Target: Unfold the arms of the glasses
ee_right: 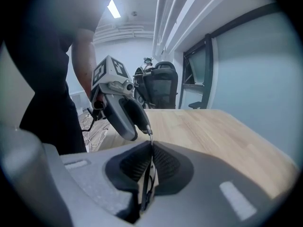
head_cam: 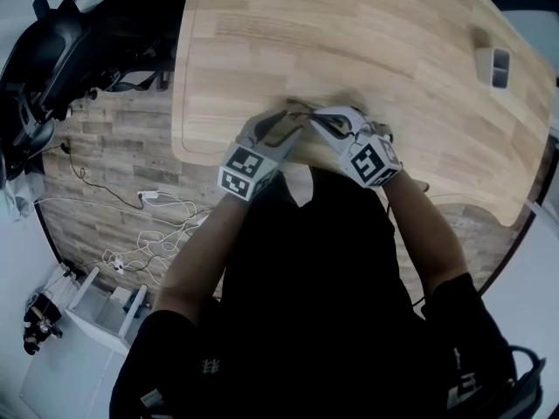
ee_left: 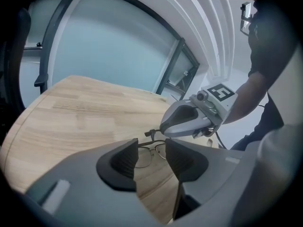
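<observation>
The dark thin-rimmed glasses [ee_left: 154, 148] hang just above the wooden table [head_cam: 349, 42] near its front edge. My right gripper [ee_right: 151, 161] is shut on them, and the thin frame [ee_right: 147, 179] runs edge-on between its ribbed pads. My left gripper [ee_left: 150, 162] stands open right in front of the glasses. One lens shows through the gap, and neither of the left pads [ee_left: 124, 161] touches it. In the head view both grippers, left [head_cam: 291, 122] and right [head_cam: 329, 127], meet tip to tip and hide most of the glasses.
A small white holder [head_cam: 493, 65] sits on the table at the far right. A black office chair [head_cam: 44, 51] stands on the floor at left, with white cables [head_cam: 148, 225] beside a low white rack [head_cam: 105, 308]. A glass wall lies beyond the table.
</observation>
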A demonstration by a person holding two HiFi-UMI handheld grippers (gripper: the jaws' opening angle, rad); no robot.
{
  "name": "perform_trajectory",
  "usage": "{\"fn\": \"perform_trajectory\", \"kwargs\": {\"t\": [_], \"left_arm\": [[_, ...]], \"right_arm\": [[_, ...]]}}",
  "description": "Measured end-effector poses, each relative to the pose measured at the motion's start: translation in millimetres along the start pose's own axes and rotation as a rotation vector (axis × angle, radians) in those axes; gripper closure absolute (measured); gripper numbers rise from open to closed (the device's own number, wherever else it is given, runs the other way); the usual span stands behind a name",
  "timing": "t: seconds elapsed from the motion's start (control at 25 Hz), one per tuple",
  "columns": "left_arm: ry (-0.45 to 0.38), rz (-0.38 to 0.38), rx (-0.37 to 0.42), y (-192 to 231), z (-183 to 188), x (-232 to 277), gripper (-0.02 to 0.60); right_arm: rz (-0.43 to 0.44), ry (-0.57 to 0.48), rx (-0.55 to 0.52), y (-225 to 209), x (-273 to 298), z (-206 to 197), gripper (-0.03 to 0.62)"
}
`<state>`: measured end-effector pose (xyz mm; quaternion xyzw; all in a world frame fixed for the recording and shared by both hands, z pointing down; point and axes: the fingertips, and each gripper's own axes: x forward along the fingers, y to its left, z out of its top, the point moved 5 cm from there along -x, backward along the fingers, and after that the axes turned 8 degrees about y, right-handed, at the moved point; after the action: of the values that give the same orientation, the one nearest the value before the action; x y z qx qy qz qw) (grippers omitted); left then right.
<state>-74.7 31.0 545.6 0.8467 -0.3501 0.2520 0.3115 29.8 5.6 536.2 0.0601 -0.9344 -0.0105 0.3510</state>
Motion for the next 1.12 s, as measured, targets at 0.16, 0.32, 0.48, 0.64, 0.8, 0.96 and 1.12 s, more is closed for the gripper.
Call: {"fn": "perform_trajectory", "kwargs": {"t": [0.16,0.32,0.48,0.64,0.8,0.96,1.12], "left_arm": [[-0.009,-0.046,0.004,-9.6,5.3,9.1,0.391],[-0.017,-0.064,0.014,-18.1,13.7,11.6,0.39],[-0.016,-0.073,0.037,-24.1,16.8,8.9,0.391],[-0.02,-0.095,0.063,-31.1,21.0,4.9,0.391],[-0.015,-0.111,0.093,-36.9,23.2,1.2,0.391],[-0.014,-0.136,0.125,-45.5,28.7,-0.4,0.391],[-0.001,-0.157,0.154,-53.0,30.2,-2.1,0.391]], "right_arm": [[-0.004,-0.01,0.001,0.2,-2.4,-3.0,0.579],[-0.014,-0.015,0.013,-1.5,-8.4,-6.2,0.579],[-0.01,-0.001,0.025,0.1,-11.5,-7.0,0.574],[-0.021,0.022,0.047,4.5,-18.1,-11.4,0.56],[-0.058,0.035,0.079,7.4,-31.3,-16.1,0.556],[-0.096,0.05,0.126,8.9,-42.5,-23.4,0.546],[-0.14,0.049,0.147,12.3,-52.0,-29.4,0.545]]}}
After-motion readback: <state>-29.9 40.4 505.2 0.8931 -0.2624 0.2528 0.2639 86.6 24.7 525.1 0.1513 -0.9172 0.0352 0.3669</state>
